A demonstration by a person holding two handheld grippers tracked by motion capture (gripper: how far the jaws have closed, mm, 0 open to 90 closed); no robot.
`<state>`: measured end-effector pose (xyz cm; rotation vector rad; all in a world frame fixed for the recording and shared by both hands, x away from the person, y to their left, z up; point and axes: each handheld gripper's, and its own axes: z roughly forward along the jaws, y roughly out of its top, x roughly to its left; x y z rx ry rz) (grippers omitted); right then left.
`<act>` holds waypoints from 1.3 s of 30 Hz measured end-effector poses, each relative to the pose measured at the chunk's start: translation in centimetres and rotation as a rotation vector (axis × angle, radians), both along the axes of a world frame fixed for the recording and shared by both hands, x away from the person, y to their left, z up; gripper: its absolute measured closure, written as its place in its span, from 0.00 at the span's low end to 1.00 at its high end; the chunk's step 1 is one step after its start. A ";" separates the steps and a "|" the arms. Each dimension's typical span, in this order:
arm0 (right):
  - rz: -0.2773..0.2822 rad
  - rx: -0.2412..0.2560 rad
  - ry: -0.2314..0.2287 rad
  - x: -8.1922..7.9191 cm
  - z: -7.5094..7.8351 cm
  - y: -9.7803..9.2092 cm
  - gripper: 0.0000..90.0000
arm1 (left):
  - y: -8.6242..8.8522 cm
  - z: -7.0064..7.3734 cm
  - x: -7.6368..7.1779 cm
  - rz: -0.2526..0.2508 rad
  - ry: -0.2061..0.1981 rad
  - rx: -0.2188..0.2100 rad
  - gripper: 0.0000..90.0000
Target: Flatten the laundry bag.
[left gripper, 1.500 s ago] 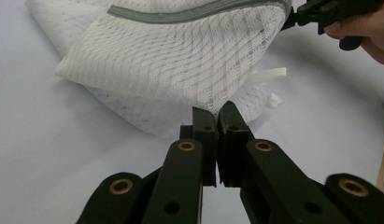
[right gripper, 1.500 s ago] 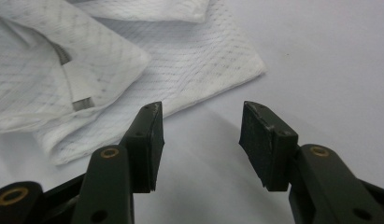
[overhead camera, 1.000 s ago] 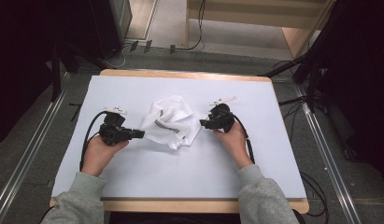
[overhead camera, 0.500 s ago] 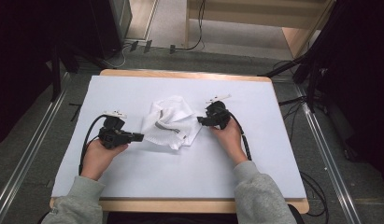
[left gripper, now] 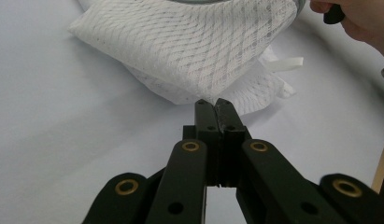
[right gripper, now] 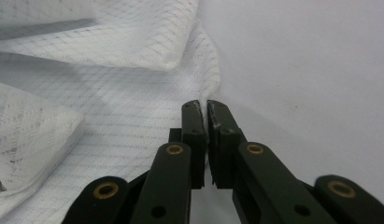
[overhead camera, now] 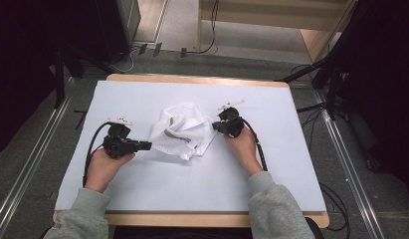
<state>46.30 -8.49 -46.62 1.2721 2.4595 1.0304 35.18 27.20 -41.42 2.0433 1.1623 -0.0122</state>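
A crumpled white mesh cloth [overhead camera: 184, 130] lies in the middle of the pale mat [overhead camera: 157, 189]. My left gripper [overhead camera: 148, 145] lies low at the cloth's left edge. In the left gripper view its jaws [left gripper: 214, 102] are pressed together, their tips just short of the cloth's [left gripper: 199, 51] lower corner, with nothing seen between them. My right gripper [overhead camera: 217, 126] sits at the cloth's right edge. In the right gripper view its jaws [right gripper: 207, 105] are closed to a thin slit, with the cloth's [right gripper: 110, 107] hem running into it.
The mat covers a wooden table [overhead camera: 192, 79]. A white strap [left gripper: 285, 64] sticks out from under the cloth. The other hand [left gripper: 355, 18] shows at the top right of the left gripper view. Cables [overhead camera: 336, 199] and dark stands surround the table.
My right gripper has shifted a little to the left, against the cloth's right edge. The left gripper has hardly moved.
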 end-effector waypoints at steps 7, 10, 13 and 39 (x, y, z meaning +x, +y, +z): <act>-0.021 0.014 0.004 0.2 0.7 -1.0 0.98 | 0.6 0.1 0.2 0.015 0.000 -0.009 1.00; -0.046 0.018 -0.001 0.2 1.1 -2.1 0.98 | 0.6 0.1 0.3 0.014 0.000 -0.010 1.00; -0.070 0.022 0.001 0.2 1.3 -3.2 0.98 | 0.6 0.1 0.5 0.011 0.000 -0.008 1.00; -0.217 0.021 0.002 -1.4 2.4 -11.3 0.98 | 0.7 -0.8 0.4 -0.007 0.048 -0.026 1.00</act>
